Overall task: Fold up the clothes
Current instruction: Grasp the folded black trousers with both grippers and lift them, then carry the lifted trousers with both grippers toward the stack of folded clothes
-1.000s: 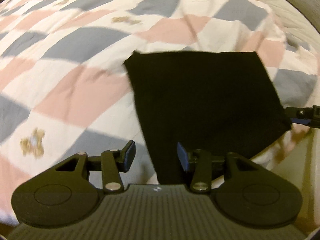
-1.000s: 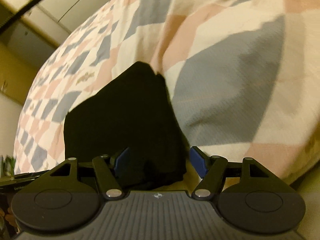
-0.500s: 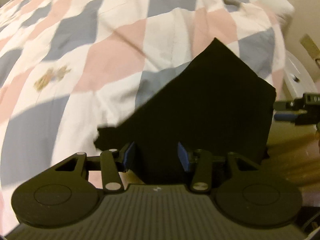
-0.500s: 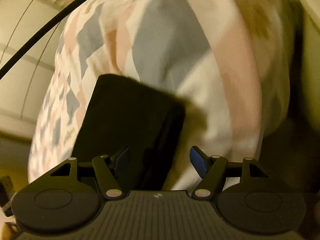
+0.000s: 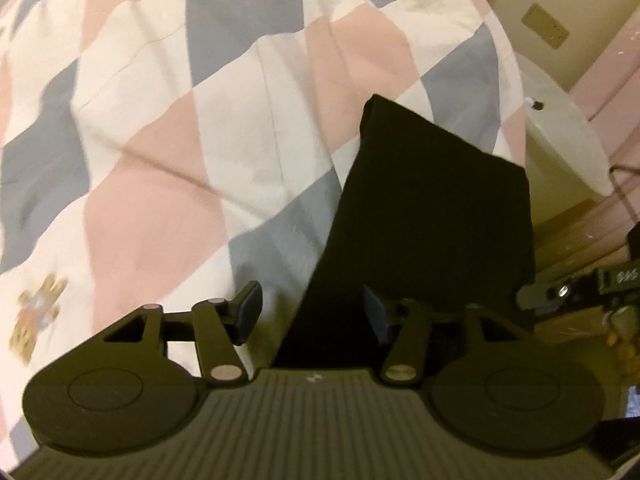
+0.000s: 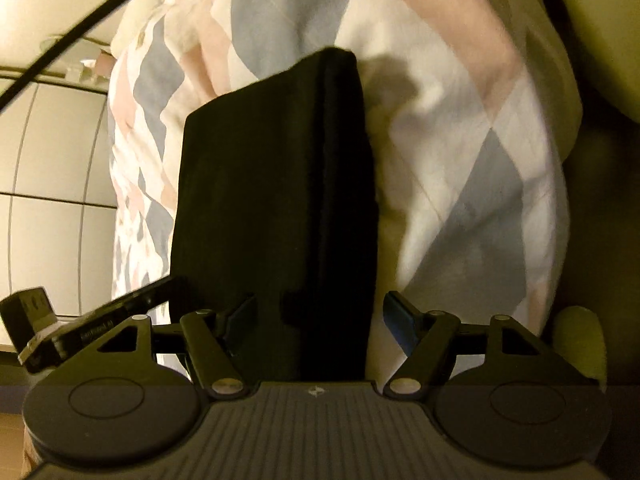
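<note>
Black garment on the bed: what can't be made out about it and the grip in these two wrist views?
- Garment type: folded, dark, no detail in either view.
- Its near edge: hidden behind the left gripper body in the left view, and the right gripper body in the right.
- Pad contact: both jaws are opening with cloth between them; dark fabric masks any touch.
- Underside on the quilt: hidden by the garment.

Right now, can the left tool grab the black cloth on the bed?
Probably yes. The left tool is opening right at the folded black cloth, whose near end lies between its fingers, with nothing blocking it on the checked quilt.
</note>
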Available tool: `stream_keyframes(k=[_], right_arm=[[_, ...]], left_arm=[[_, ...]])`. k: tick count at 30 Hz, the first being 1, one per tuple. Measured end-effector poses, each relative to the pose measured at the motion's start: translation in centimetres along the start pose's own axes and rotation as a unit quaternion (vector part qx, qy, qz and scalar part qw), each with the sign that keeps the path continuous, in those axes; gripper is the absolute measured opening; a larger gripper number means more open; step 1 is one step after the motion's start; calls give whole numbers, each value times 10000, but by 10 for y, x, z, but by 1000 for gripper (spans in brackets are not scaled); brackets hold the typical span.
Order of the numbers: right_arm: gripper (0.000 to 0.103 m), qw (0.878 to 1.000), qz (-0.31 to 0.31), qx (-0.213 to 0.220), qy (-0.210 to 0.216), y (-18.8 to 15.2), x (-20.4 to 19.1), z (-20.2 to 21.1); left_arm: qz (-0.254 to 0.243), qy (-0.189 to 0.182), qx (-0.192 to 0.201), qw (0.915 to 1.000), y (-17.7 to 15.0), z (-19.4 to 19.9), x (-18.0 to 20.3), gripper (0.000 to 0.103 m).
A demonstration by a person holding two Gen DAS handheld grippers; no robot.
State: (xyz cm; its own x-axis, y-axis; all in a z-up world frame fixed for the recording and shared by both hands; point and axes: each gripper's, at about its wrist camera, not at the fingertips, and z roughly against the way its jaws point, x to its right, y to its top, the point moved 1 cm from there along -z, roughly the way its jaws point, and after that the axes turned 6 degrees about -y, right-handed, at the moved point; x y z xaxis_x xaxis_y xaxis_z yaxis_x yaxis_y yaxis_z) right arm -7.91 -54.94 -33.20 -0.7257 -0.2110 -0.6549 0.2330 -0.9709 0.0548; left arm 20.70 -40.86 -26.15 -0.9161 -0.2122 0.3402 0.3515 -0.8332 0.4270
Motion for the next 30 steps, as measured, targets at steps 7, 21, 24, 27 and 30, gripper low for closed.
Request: stream_keyframes(k=[7,21,24,27,30], right_arm=[[73,9987,-287,245,354,-7,10,-14],[78,9944,-705,522,593,-19,21,-33],[78,9943,-714,502,619,-19,21,-34],[69,9949,-653,379,666,-19,21,-34],[69,9949,-650,252,730,-22,24,-36]], left_arm=[[735,-1441,-235,9866,13,-31,-49,64],[482,-3008,-1282,9438,27,-94,-51,88],[374,-3038,-1433,9412,29,-109,-47,91],[384,-3061,-1483,9396,34,-110,-47,90],[350,-2893,-1480,9451,35,-109,-44,79]])
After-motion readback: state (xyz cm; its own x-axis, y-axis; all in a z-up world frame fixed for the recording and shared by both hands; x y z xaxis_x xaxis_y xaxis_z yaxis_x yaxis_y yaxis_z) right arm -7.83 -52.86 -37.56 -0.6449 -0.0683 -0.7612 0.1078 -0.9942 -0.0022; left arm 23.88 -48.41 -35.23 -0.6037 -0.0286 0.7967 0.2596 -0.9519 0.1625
